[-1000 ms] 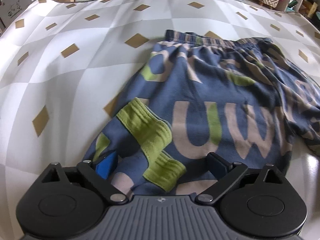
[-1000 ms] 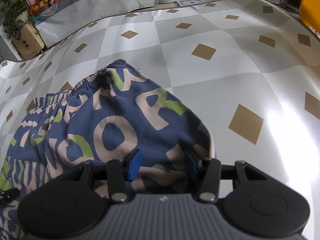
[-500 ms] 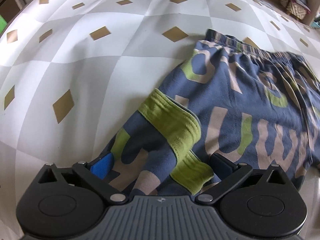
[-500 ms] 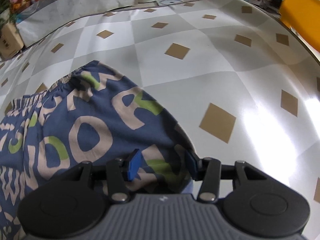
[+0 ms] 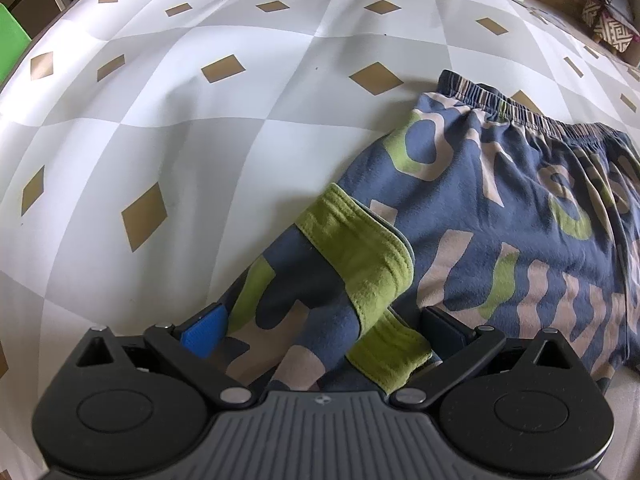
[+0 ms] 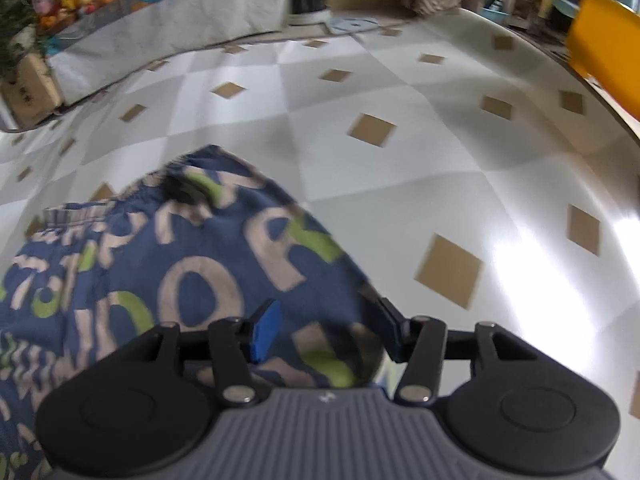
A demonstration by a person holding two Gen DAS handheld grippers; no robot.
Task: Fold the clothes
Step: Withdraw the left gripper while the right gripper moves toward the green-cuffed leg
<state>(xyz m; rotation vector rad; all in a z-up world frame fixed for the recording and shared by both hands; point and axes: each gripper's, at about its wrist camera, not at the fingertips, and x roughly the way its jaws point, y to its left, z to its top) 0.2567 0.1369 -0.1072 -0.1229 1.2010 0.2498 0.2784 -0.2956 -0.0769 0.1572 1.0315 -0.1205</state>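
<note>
Blue trousers (image 5: 500,216) printed with beige and green letters lie on the checked tablecloth (image 5: 200,128), striped waistband (image 5: 516,108) at the far side. A leg end with a green cuff (image 5: 360,256) is folded back over them. My left gripper (image 5: 324,330) stands open and wide, with this cuffed leg lying between its fingers. In the right wrist view, the trousers (image 6: 192,280) fill the lower left, a little blurred. My right gripper (image 6: 330,328) has its jaws opening, with the trousers' folded edge between them and not pinched.
The tablecloth (image 6: 440,160) stretches bare to the right and far side. A yellow object (image 6: 604,44) stands past the table's right edge. A cloth-covered bench (image 6: 168,28) with fruit and plants, a cardboard box (image 6: 28,88) and baskets stand beyond the table.
In the left wrist view the trousers have slid right and the cuffed leg now sits deeper between the fingers. The right jaws stand slightly wider, and that view has blurred.
</note>
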